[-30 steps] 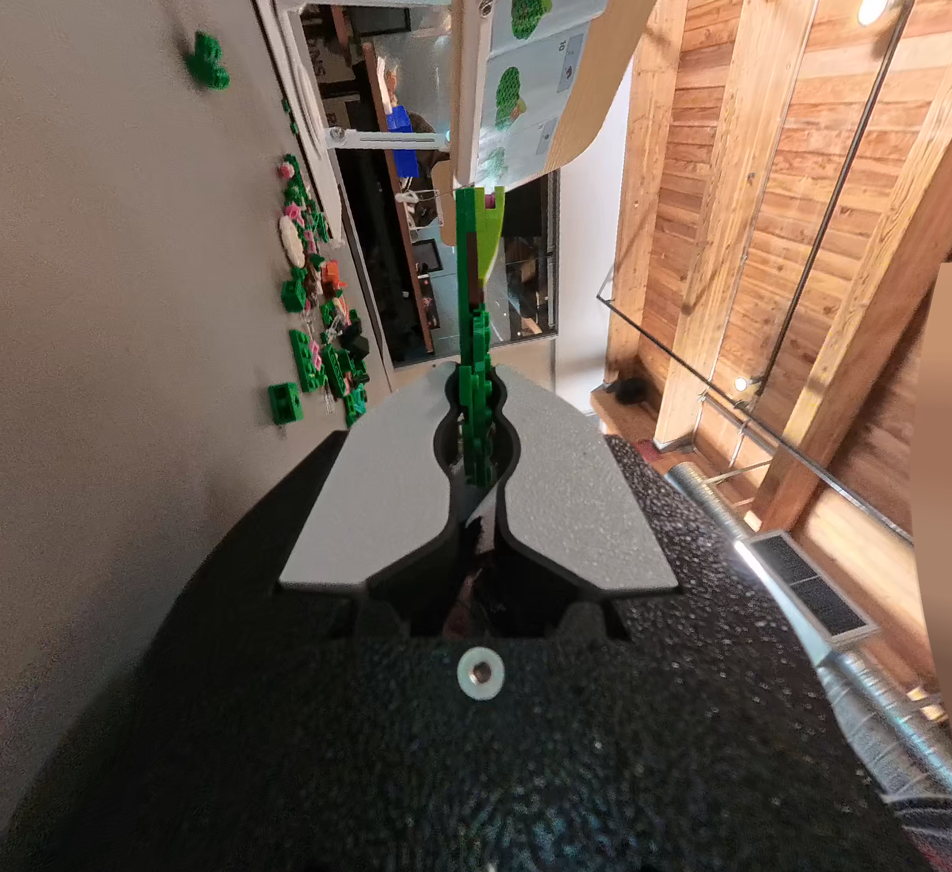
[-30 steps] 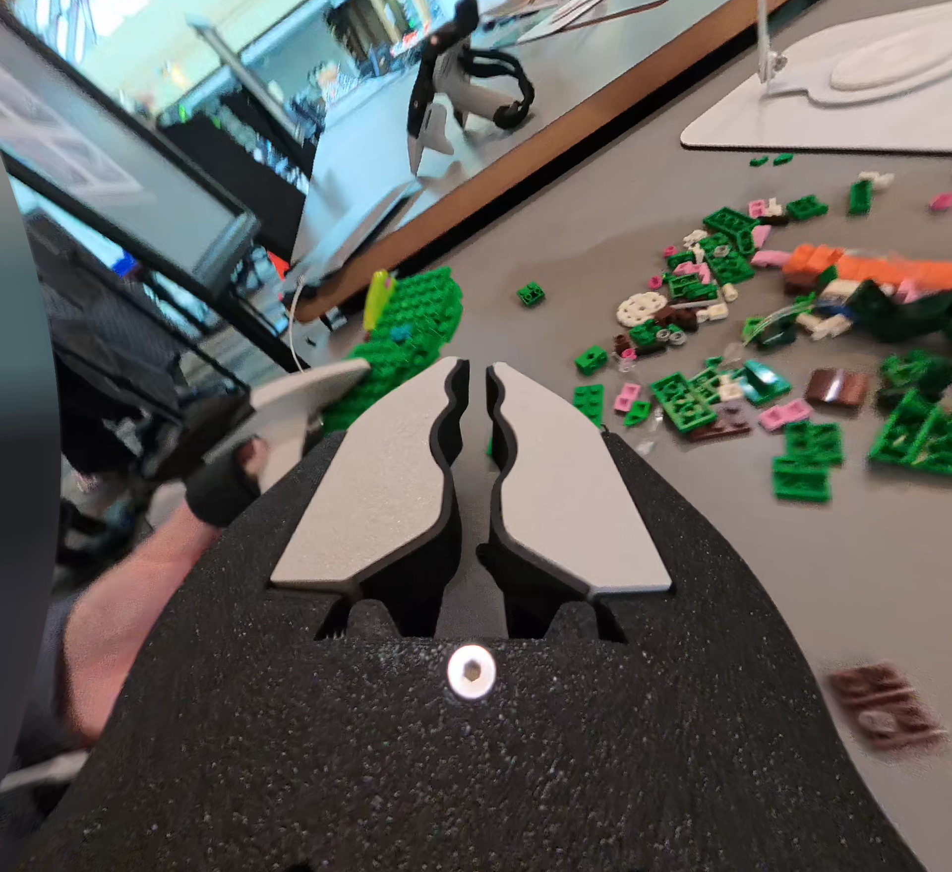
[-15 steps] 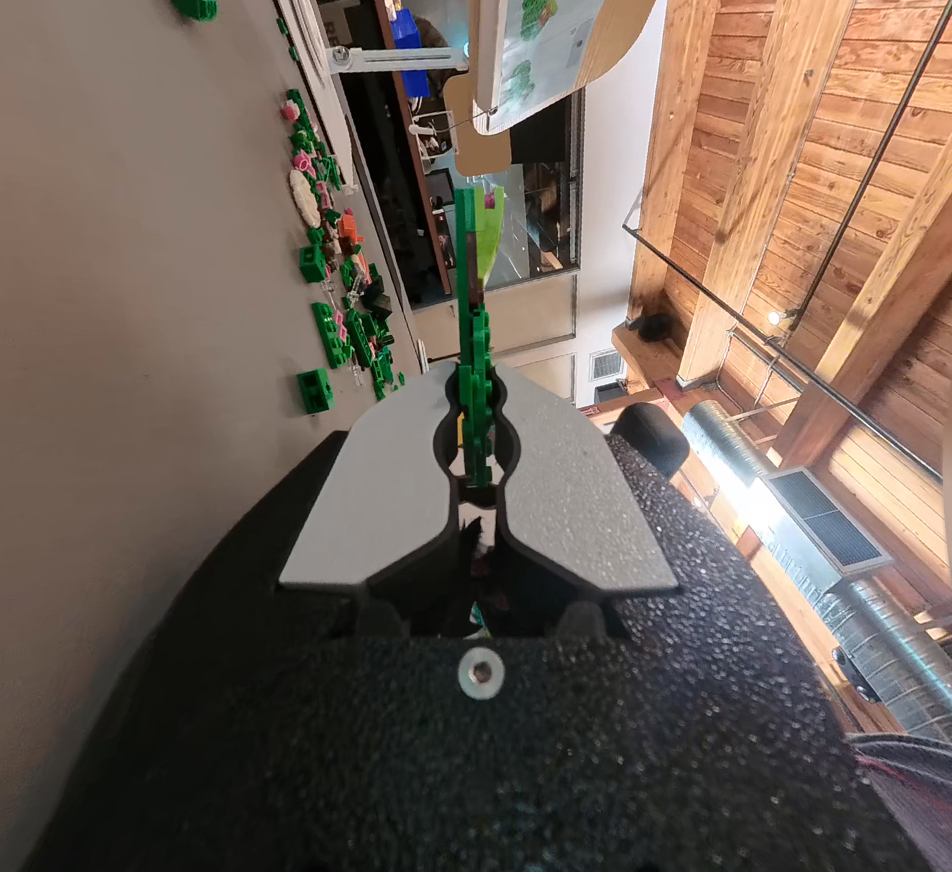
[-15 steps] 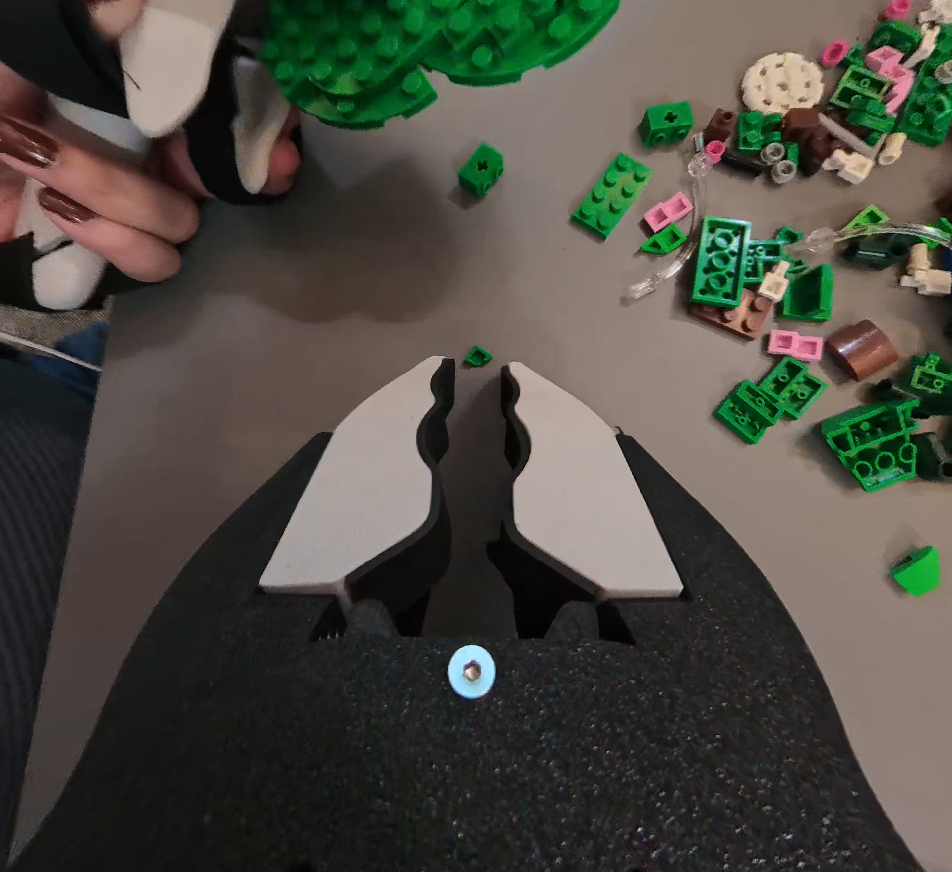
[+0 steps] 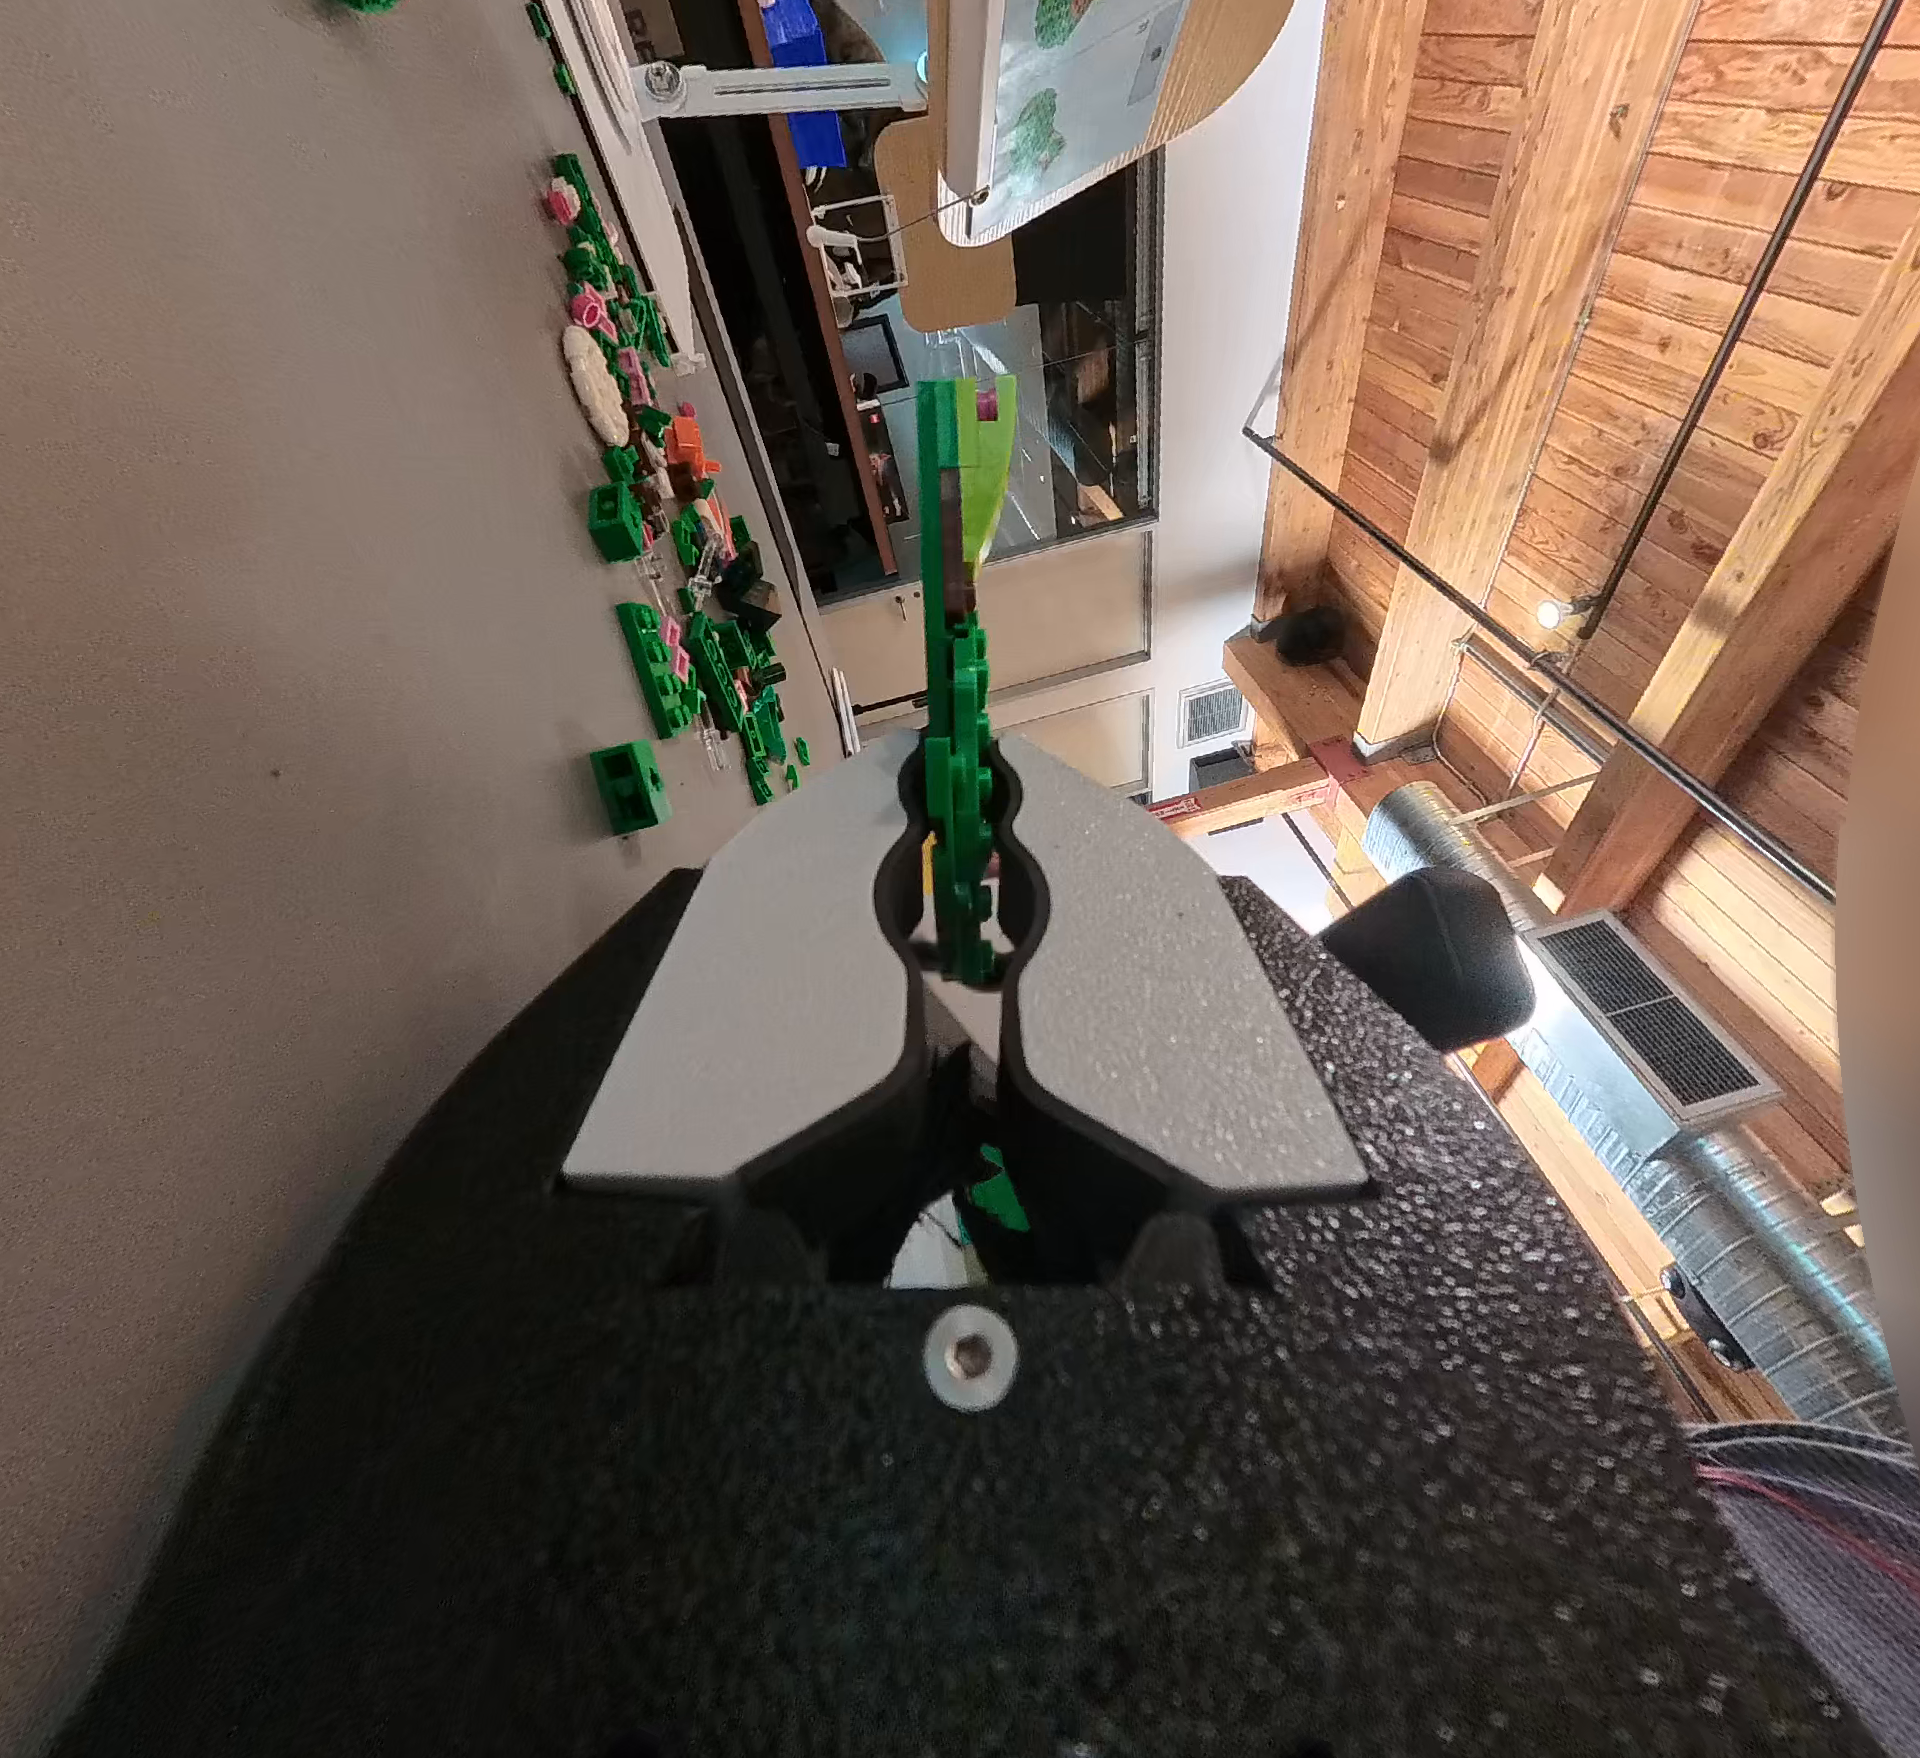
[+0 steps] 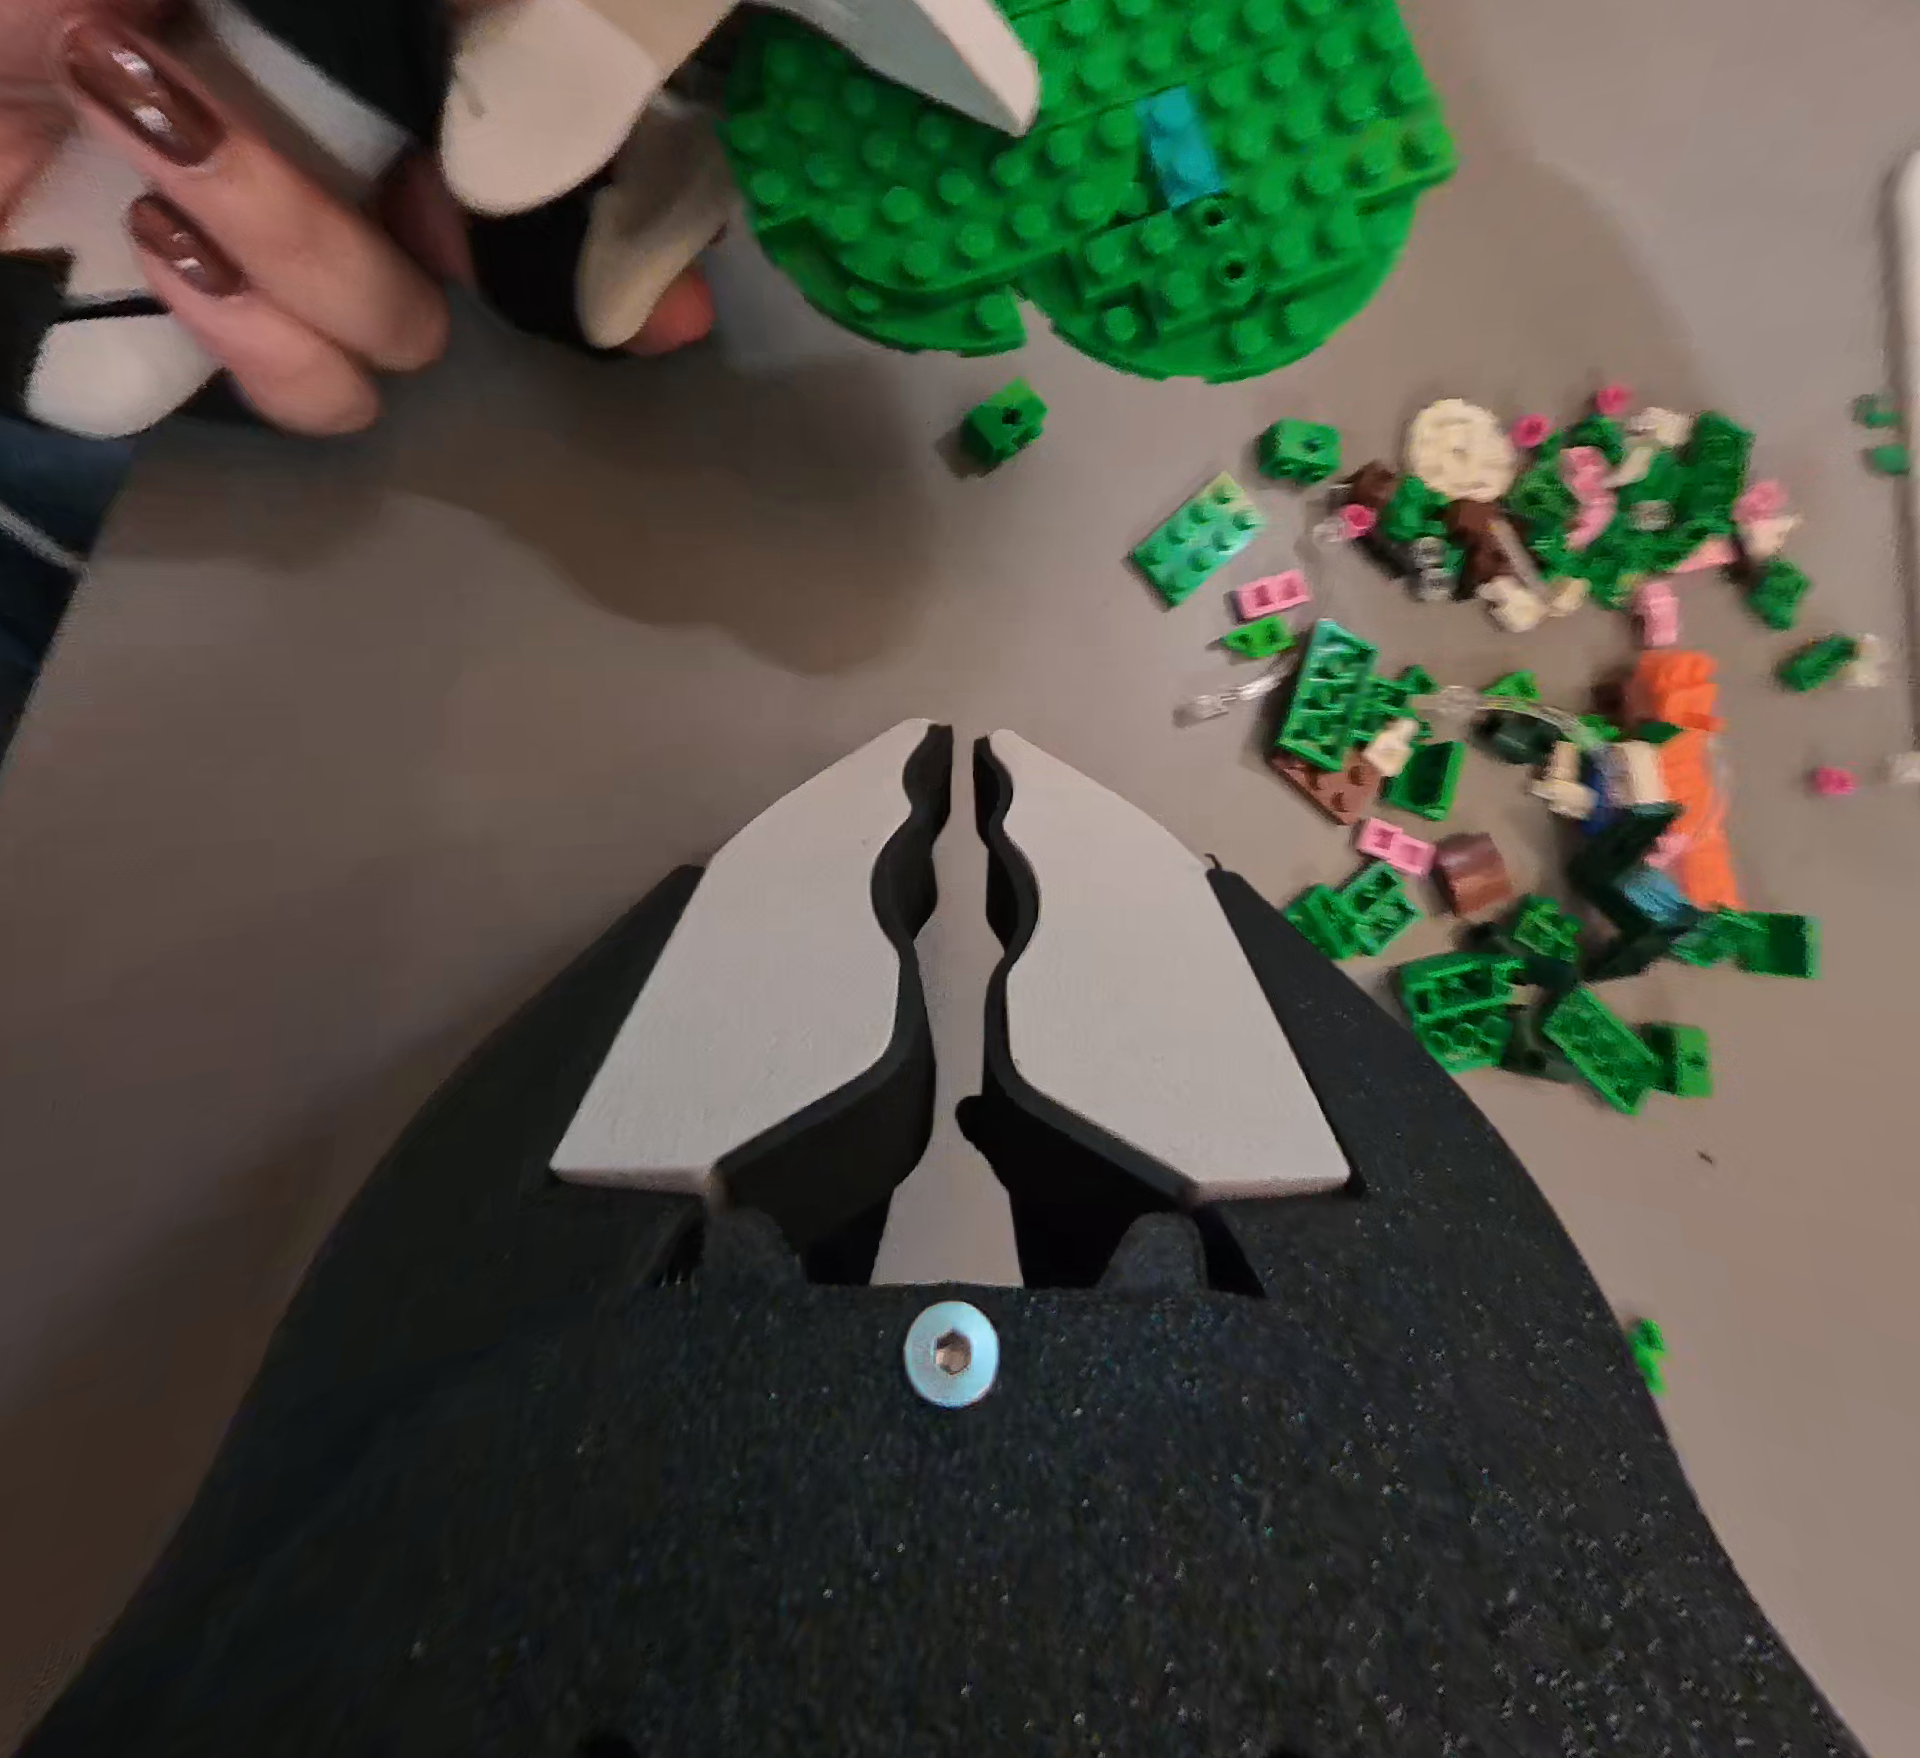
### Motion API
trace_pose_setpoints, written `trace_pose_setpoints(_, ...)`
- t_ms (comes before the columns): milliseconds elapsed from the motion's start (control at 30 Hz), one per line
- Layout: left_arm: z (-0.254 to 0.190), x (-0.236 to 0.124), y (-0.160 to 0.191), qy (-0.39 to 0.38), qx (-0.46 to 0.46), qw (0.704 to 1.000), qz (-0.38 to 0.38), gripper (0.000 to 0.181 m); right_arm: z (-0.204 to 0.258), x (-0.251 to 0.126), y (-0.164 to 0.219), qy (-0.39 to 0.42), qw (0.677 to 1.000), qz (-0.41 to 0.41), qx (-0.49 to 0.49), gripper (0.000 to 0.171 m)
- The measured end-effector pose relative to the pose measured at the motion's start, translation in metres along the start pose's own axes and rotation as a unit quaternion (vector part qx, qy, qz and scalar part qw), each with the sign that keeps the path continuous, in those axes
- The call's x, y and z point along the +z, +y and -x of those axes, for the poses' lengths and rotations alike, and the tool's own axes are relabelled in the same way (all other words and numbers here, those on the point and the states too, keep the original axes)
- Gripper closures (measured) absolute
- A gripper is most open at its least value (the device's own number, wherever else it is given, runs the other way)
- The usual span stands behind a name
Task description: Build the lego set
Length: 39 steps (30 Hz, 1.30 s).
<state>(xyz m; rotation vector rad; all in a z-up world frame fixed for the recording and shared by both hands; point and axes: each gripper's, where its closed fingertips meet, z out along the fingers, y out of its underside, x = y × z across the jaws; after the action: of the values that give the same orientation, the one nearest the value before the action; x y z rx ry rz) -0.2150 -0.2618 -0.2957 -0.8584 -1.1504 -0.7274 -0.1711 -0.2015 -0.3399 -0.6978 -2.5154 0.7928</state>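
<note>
Fingers (image 5: 800, 929) pinch green plate (image 5: 961, 773); grey table (image 5: 260, 565), seemingly wood-walled room.

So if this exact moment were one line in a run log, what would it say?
left gripper: shut on green base build, held off table | right gripper: nearly shut, empty, above table | loose bricks: scattered right

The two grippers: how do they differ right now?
The left gripper is shut on the green lego plate, held edge-on between its fingers; the right gripper holds nothing, its fingertips almost together over bare table. The left keeps the plate off the table; the right points down beside the loose bricks. Both have grey fingers on black bodies.
</note>
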Motion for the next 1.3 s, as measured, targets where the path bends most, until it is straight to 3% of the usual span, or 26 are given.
trace_pose_setpoints(100,0.000,0.001,0.001,0.001,0.000,1.000,0.002,0.173,0.013,0.004,0.009,-0.056,0.998,0.026,0.030,0.163)
trace_pose_setpoints(200,0.000,0.001,0.001,0.002,0.000,1.000,0.004,0.173,0.015,0.011,0.014,-0.061,0.996,0.038,0.050,0.154)
trace_pose_setpoints(367,-0.001,0.001,0.002,0.004,0.001,1.000,0.007,0.173,0.015,0.016,0.014,-0.070,0.994,0.038,0.073,0.166)
trace_pose_setpoints(500,0.000,0.002,0.003,0.001,0.002,1.000,0.010,0.173,0.011,0.014,0.012,-0.052,0.997,0.033,0.052,0.169)
trace_pose_setpoints(700,0.002,0.007,0.017,-0.019,0.030,0.998,0.059,0.173,-0.007,-0.007,-0.012,0.000,0.999,-0.041,0.009,0.169)
trace_pose_setpoints(933,0.004,0.012,0.034,-0.030,0.046,0.991,0.120,0.173,-0.017,-0.032,-0.042,-0.008,0.996,-0.085,-0.023,0.169)
trace_pose_setpoints(1300,0.006,0.012,0.033,-0.022,0.002,0.992,0.124,0.173,-0.030,-0.015,-0.064,0.022,0.991,-0.092,-0.092,0.165)
